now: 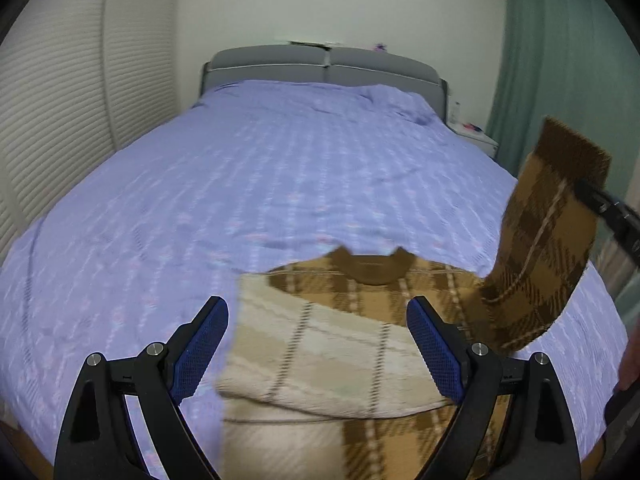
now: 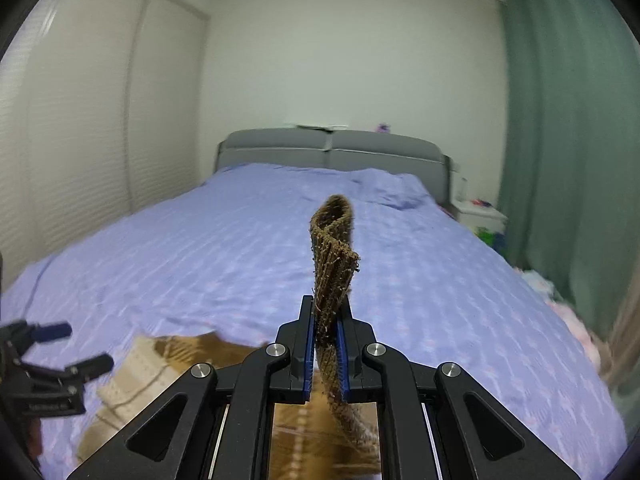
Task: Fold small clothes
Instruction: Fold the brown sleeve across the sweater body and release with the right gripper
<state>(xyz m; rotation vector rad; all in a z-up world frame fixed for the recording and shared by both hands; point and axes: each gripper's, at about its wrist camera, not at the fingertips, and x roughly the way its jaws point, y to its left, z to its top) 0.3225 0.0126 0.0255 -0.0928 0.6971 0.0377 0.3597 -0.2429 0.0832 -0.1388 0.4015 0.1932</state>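
Observation:
A small brown and tan plaid sweater (image 1: 384,304) lies on the bed near its foot, collar toward the headboard. Its left sleeve is folded over the body and shows a pale inner side (image 1: 320,356). My left gripper (image 1: 316,344) is open and empty, just above that folded part. My right gripper (image 2: 325,344) is shut on the cuff of the right sleeve (image 2: 334,264) and holds the sleeve (image 1: 548,240) raised above the bed. In the right wrist view the left gripper (image 2: 60,356) shows at the far left.
The bed has a purple patterned cover (image 1: 256,176) and a grey headboard (image 1: 320,66). A white wardrobe (image 1: 56,92) stands on the left. A green curtain (image 2: 568,128) and a white nightstand (image 2: 480,216) stand on the right.

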